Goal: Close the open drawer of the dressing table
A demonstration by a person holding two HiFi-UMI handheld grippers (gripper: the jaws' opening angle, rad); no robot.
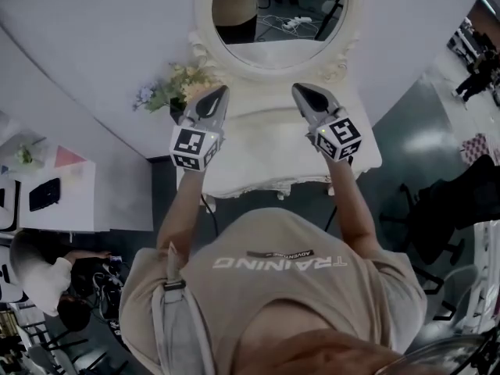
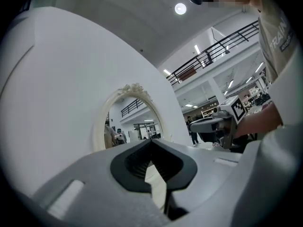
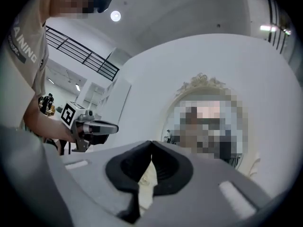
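Note:
The white dressing table (image 1: 266, 180) stands against the wall, with its oval mirror (image 1: 277, 14) above it. No open drawer shows along its front edge, which my arms partly hide. My left gripper (image 1: 220, 92) and right gripper (image 1: 301, 91) hover side by side over the tabletop and point at the mirror. Each is shut, tips touching, with nothing held. In the left gripper view the left gripper (image 2: 151, 141) faces the mirror (image 2: 128, 122), and the right gripper (image 2: 218, 124) is beside it. In the right gripper view the right gripper (image 3: 151, 143) is shut and the left gripper (image 3: 92, 126) is alongside.
A bunch of pale flowers (image 1: 176, 88) stands on the table's left end, close to my left gripper. A white side desk (image 1: 74, 201) with small items is at the left, and a seated person (image 1: 39, 276) is below it. Dark office chairs (image 1: 453, 209) stand at the right.

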